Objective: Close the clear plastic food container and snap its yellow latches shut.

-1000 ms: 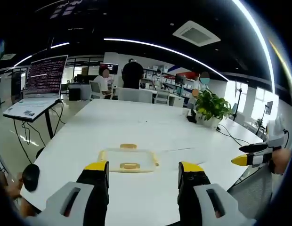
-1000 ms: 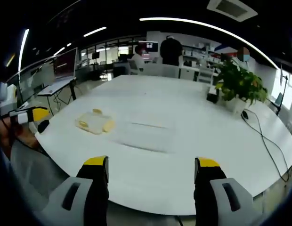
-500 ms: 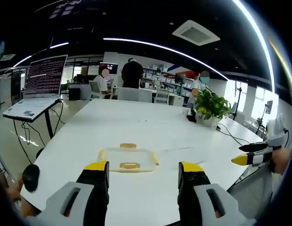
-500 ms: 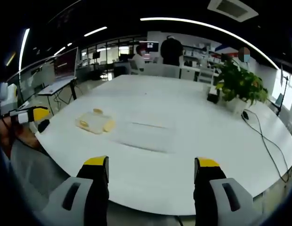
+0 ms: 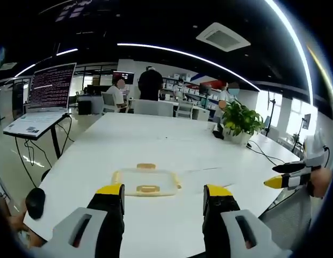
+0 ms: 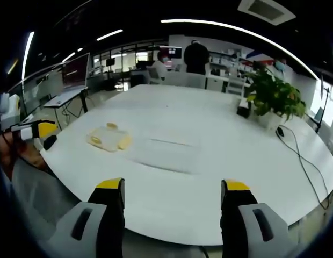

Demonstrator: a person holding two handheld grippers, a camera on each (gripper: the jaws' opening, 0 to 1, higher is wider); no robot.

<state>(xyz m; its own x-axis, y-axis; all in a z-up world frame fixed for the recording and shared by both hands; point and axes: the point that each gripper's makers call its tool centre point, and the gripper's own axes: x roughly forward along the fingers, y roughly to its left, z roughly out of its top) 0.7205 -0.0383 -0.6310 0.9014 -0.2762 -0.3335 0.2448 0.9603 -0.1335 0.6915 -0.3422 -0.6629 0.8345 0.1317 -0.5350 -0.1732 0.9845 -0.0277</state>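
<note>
The clear plastic food container (image 5: 146,181) is a low, flat, rounded rectangle with a pale yellow rim, and it lies on the white table (image 5: 156,145) just beyond the tips of the left gripper (image 5: 163,200), a little toward its left jaw. In the left gripper view its long axis runs across the picture, from one jaw toward the other. One yellow latch (image 5: 148,189) sits on the long side that faces the gripper, a second yellow latch (image 5: 146,166) sits on the far long side, and a third yellow piece shows at its right end. I cannot tell whether the latches are snapped. The left gripper has its jaws spread wide apart with nothing between them, and it does not touch the container. In the right gripper view the same container (image 6: 108,140) lies well ahead and to the left of the right gripper (image 6: 171,200), near the table edge, and its long axis runs slanted there. The right gripper is also wide apart and grips nothing. Beyond the table, a laptop (image 5: 44,99) stands on a stand and a potted plant (image 5: 240,124) stands on the far side of the table.
</note>
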